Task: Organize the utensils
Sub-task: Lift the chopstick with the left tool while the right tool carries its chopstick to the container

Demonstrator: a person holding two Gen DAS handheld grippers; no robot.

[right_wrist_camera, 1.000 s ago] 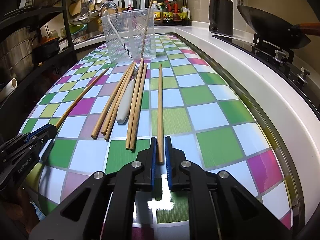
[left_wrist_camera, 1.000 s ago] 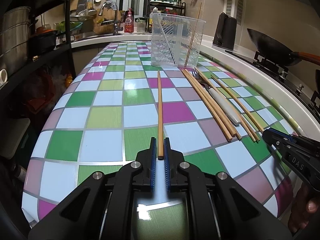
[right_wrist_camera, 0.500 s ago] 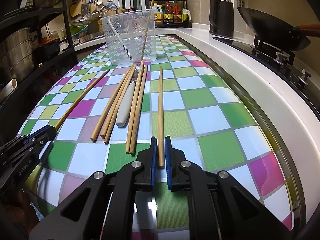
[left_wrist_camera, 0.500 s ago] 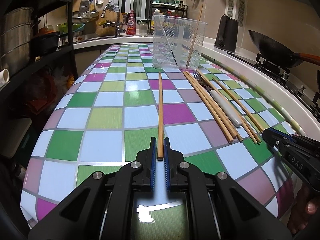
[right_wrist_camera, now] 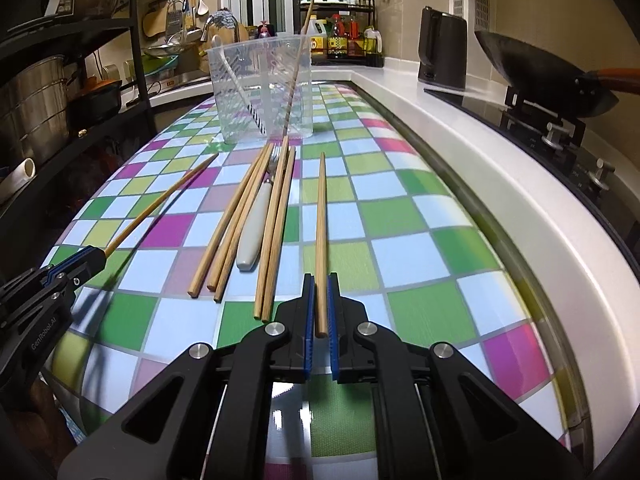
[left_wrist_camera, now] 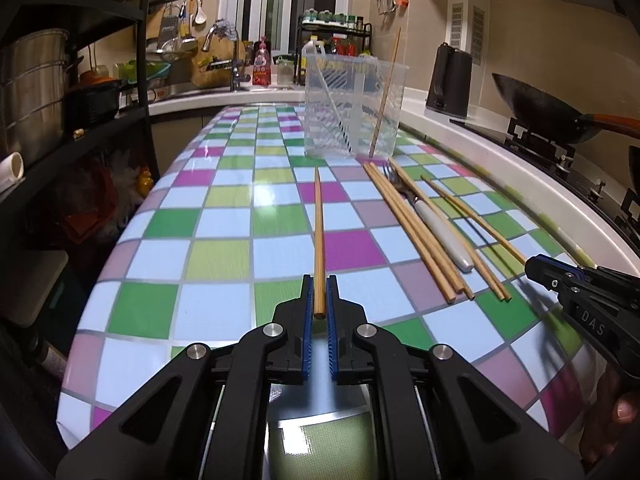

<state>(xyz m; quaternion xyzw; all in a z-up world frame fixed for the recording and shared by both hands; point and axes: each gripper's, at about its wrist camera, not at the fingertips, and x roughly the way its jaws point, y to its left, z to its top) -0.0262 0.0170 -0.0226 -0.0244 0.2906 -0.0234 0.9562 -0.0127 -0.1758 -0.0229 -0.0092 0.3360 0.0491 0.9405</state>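
My left gripper (left_wrist_camera: 319,285) is shut on the near end of a wooden chopstick (left_wrist_camera: 319,232), lifted off the checked tablecloth. My right gripper (right_wrist_camera: 320,286) is shut on another chopstick (right_wrist_camera: 321,232), also raised. Between them on the cloth lie several loose chopsticks (right_wrist_camera: 240,220) and a white-handled fork (right_wrist_camera: 256,220); they also show in the left wrist view (left_wrist_camera: 416,236). A clear plastic utensil holder (left_wrist_camera: 354,108) stands farther back with one chopstick and a white utensil leaning in it; it also shows in the right wrist view (right_wrist_camera: 262,92).
A white counter (right_wrist_camera: 520,200) runs along the right with a black kettle (right_wrist_camera: 442,54) and a wok (right_wrist_camera: 544,76) on a stove. A black shelf with pots (left_wrist_camera: 36,92) stands left. A sink and bottles are behind the holder.
Both grippers have risen and tilted, lifting their chopsticks off the cloth. The loose chopsticks and fork have not moved.
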